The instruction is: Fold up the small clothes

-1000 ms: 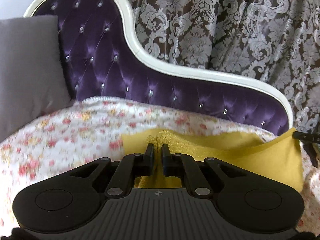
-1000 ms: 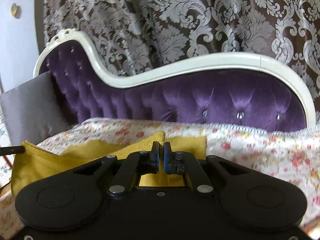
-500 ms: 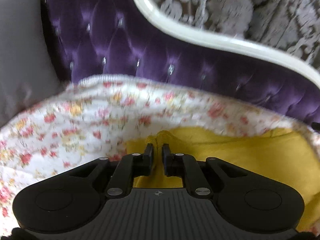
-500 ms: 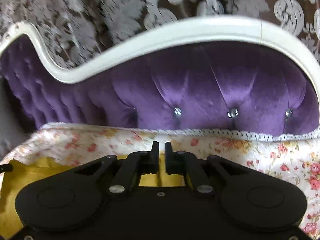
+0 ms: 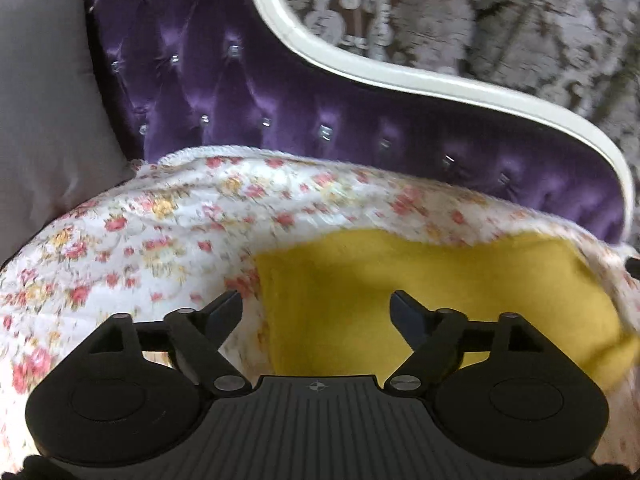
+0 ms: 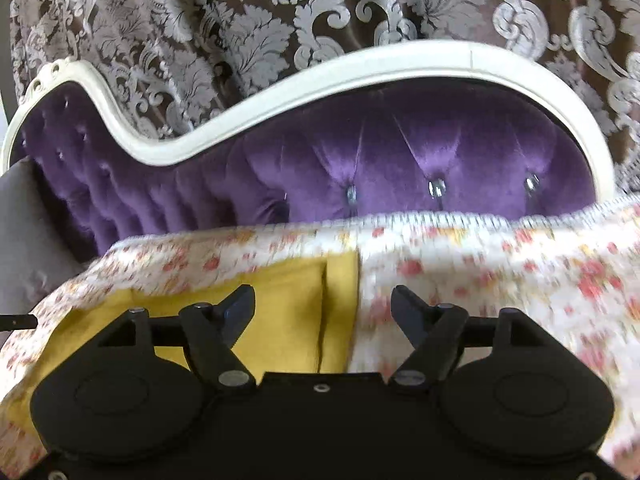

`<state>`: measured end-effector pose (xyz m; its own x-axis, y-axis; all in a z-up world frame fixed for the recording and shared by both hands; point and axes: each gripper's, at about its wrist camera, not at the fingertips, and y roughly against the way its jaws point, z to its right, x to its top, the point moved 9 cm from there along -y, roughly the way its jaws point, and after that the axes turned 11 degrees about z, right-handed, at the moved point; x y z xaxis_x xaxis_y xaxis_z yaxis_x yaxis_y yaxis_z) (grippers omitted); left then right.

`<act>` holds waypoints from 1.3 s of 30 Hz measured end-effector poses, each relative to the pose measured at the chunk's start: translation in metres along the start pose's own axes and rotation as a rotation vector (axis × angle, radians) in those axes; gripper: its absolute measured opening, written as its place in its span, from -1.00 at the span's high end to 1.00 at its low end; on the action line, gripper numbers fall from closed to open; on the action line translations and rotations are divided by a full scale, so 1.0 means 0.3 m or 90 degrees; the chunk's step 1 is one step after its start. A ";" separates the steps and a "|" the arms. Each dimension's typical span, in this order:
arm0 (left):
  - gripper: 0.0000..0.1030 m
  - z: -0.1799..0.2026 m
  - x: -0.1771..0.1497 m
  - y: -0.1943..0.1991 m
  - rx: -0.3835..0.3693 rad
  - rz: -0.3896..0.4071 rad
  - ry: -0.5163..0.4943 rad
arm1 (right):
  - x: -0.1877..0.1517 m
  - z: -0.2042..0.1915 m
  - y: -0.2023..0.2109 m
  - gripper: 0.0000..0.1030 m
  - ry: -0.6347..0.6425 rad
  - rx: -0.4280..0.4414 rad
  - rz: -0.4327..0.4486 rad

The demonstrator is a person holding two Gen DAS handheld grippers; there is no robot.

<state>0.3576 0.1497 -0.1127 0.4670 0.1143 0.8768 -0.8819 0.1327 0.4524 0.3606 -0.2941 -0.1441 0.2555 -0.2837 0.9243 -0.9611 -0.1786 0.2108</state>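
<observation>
Sofa (image 5: 280,92) cushions under the flowered cover (image 5: 140,232) give a soft, sloping bed, so the yellow cloth (image 5: 400,280) lying there may slide or spring unfolded. Both the left tool (image 5: 316,312) and right tool (image 6: 322,308) have just been opening; they gape wide, gripping nothing.

My left wrist camera looks forward and down along the left gripper (image 5: 316,310), close over the yellow cloth (image 5: 420,292) on the floral cover (image 5: 160,232), facing the purple tufted sofa back (image 5: 240,100) and grey cushion (image 5: 44,100). My right wrist camera sits as near, behind the right gripper (image 6: 322,306), angled less steeply. Both views share cloth, cover, sofa back and damask curtain (image 6: 240,20).
</observation>
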 end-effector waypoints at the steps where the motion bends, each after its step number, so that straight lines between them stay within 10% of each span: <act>1: -0.57 0.021 -0.022 0.027 -0.009 -0.007 -0.005 | -0.013 -0.005 0.016 -0.50 0.001 -0.004 -0.009; 12: -0.58 0.080 -0.297 0.130 -0.020 -0.104 -0.073 | -0.257 -0.035 0.100 -0.50 0.133 -0.064 -0.167; 18: -0.68 0.047 -0.322 0.205 -0.006 -0.082 -0.077 | -0.254 -0.021 0.158 -0.50 0.100 -0.080 -0.161; 25: -0.71 0.071 -0.339 0.314 0.002 -0.051 -0.031 | -0.117 -0.208 0.224 -0.51 0.132 -0.048 -0.029; 39: -0.74 0.074 -0.412 0.387 0.029 -0.029 -0.053 | -0.351 -0.506 0.020 -0.51 0.152 -0.015 -0.128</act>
<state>0.1960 0.1289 -0.1651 0.5015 0.0270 0.8647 -0.8627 0.0911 0.4975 0.3119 -0.1222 -0.1918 0.4120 -0.0144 0.9111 -0.8964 -0.1860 0.4024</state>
